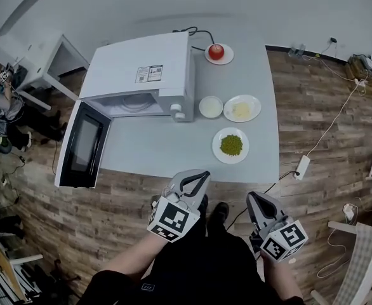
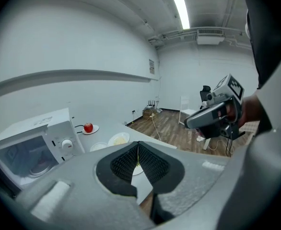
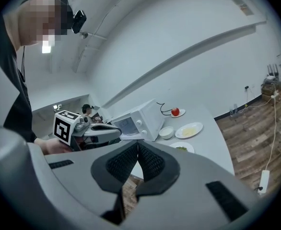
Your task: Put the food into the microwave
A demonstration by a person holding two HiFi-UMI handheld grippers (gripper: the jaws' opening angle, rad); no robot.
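Nearest, both tongs hover just short of the counter's near edge, above the wooden floor (image 1: 129, 202). The left tongs (image 1: 199, 178) and the right tongs (image 1: 252, 200) each have their jaws pressed together on nothing, which their own views show more plainly than the head view does. On the counter (image 1: 154, 154), at 12 o'clock from the tongs, sits a plate of green peas (image 1: 231, 145). In the left gripper view the jaws hide nearly all of it. Beyond it stand a small white bowl (image 1: 211, 106) and, at its 3 o'clock, a plate of pale food (image 1: 242, 108). At the bowl's 9 o'clock is the microwave (image 1: 141, 75), its door (image 1: 81, 146) swung wide toward 7 o'clock. The head view alone shows that door plainly, along with a mere strip of the turntable (image 1: 135, 102). The left gripper view gives the front and its dials (image 2: 66, 145) instead. Farthest, at 12 o'clock, a red fruit (image 1: 216, 51) rests on a saucer (image 1: 227, 57); whether it is an apple or a tomato I cannot tell. All the food lies outside the microwave.
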